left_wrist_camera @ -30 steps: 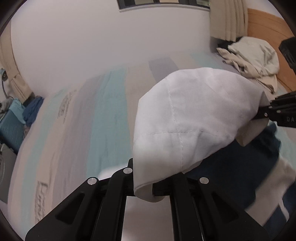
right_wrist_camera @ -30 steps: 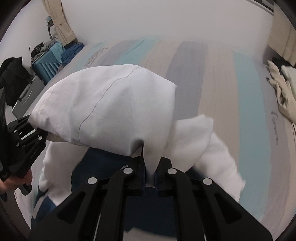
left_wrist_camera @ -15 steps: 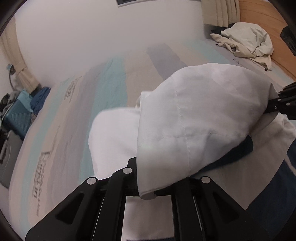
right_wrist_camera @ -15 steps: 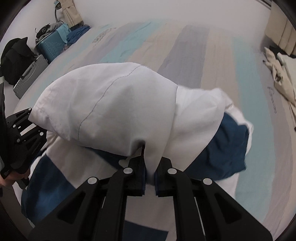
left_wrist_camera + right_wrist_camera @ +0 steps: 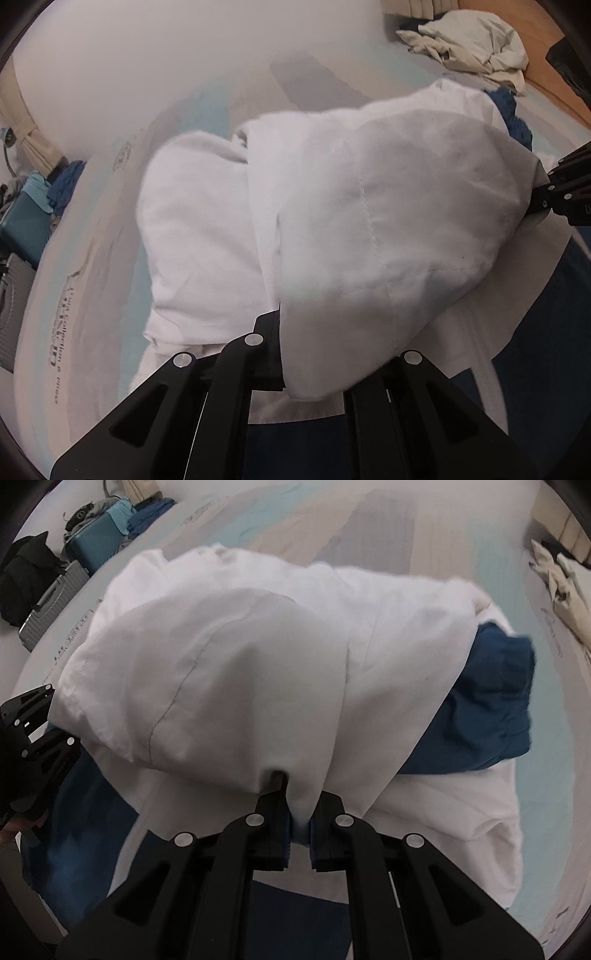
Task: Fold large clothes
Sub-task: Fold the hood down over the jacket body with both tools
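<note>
1. A white and navy garment (image 5: 369,635) is spread on a striped bed (image 5: 461,542); its white end is lifted off the bed and arched over the navy part.
2. The right gripper (image 5: 299,834) is pressed together on a fold of the white cloth, seen between its blue pads.
3. The left gripper (image 5: 314,384) is pinched on another part of the same white edge; its tips are covered by the cloth.
4. Each gripper is seen at the side of the other's view, and the raised edge is stretched between them.
5. Open bedcover is left beyond the garment, towards the far edge of the bed.
6. A heap of beige clothes (image 5: 469,40) is lying at the far right corner, well apart from the garment.
7. Suitcases (image 5: 96,539) and a dark bag (image 5: 26,576) are standing beside the bed on the left, off the mattress.
</note>
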The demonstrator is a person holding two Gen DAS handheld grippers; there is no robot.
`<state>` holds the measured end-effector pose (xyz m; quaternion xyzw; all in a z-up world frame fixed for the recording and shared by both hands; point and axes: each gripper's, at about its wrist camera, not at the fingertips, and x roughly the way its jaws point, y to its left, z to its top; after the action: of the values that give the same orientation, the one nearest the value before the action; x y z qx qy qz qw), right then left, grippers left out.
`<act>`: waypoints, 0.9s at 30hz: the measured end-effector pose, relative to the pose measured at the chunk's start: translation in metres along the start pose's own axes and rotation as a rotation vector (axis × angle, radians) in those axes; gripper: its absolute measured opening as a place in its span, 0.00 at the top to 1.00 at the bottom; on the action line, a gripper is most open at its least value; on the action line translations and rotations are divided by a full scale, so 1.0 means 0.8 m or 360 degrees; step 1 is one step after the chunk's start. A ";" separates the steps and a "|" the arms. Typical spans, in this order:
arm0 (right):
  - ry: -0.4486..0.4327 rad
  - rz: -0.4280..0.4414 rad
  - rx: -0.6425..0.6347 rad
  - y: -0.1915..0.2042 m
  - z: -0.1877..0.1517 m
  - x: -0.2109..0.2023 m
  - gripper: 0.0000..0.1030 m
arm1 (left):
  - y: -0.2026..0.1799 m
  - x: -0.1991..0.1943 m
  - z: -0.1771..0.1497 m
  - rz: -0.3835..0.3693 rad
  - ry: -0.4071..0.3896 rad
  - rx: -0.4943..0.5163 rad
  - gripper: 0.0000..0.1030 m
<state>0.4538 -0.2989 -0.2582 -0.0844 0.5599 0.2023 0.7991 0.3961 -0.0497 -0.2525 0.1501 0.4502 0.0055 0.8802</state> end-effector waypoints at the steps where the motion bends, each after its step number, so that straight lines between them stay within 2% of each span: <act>1: 0.0009 0.0001 0.0010 -0.001 0.000 0.003 0.91 | -0.001 0.006 -0.002 -0.0015 0.0020 -0.0004 0.92; 3: 0.0011 0.0018 0.0023 -0.002 0.001 0.001 0.90 | -0.002 0.010 -0.002 -0.0020 0.0049 -0.0020 0.90; 4: 0.0012 0.0021 0.0022 -0.003 0.000 -0.001 0.90 | -0.001 0.009 0.000 -0.0023 0.0063 -0.0036 0.84; 6: 0.0003 0.0025 0.0013 -0.004 0.003 -0.011 0.89 | 0.006 0.004 0.003 -0.0037 0.0098 -0.0104 0.54; 7: -0.0001 0.0038 0.0013 -0.005 0.005 -0.016 0.84 | 0.013 -0.002 0.005 -0.0046 0.0103 -0.0158 0.26; 8: -0.0008 0.0057 0.0008 -0.005 0.006 -0.023 0.83 | 0.020 -0.011 0.005 -0.0065 0.0087 -0.0211 0.13; 10: -0.0020 0.0073 -0.0017 -0.007 0.007 -0.037 0.77 | 0.029 -0.030 0.006 -0.0111 0.0065 -0.0251 0.12; 12: -0.0043 0.0078 -0.0034 -0.006 0.006 -0.051 0.68 | 0.033 -0.041 0.006 -0.0137 0.0105 -0.0226 0.12; 14: -0.0070 0.0138 -0.0070 -0.008 0.005 -0.070 0.63 | 0.041 -0.058 0.008 -0.0205 0.0118 -0.0219 0.11; 16: -0.0093 0.0163 -0.0123 -0.009 0.006 -0.083 0.51 | 0.049 -0.070 0.017 -0.0292 0.0114 -0.0213 0.09; 19: -0.0105 0.0264 -0.0227 -0.011 0.025 -0.096 0.41 | 0.058 -0.076 0.035 -0.0446 0.0097 -0.0187 0.06; 24: -0.0003 0.0431 -0.0335 -0.011 0.076 -0.072 0.38 | 0.060 -0.058 0.079 -0.0699 0.0104 -0.0016 0.06; 27: 0.0077 0.0474 -0.0362 -0.016 0.091 -0.050 0.38 | 0.053 -0.025 0.102 -0.0858 0.0181 0.0085 0.06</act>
<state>0.5103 -0.2928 -0.1962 -0.0953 0.5587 0.3782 0.7320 0.4542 -0.0331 -0.1806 0.0474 0.5225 -0.2324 0.8190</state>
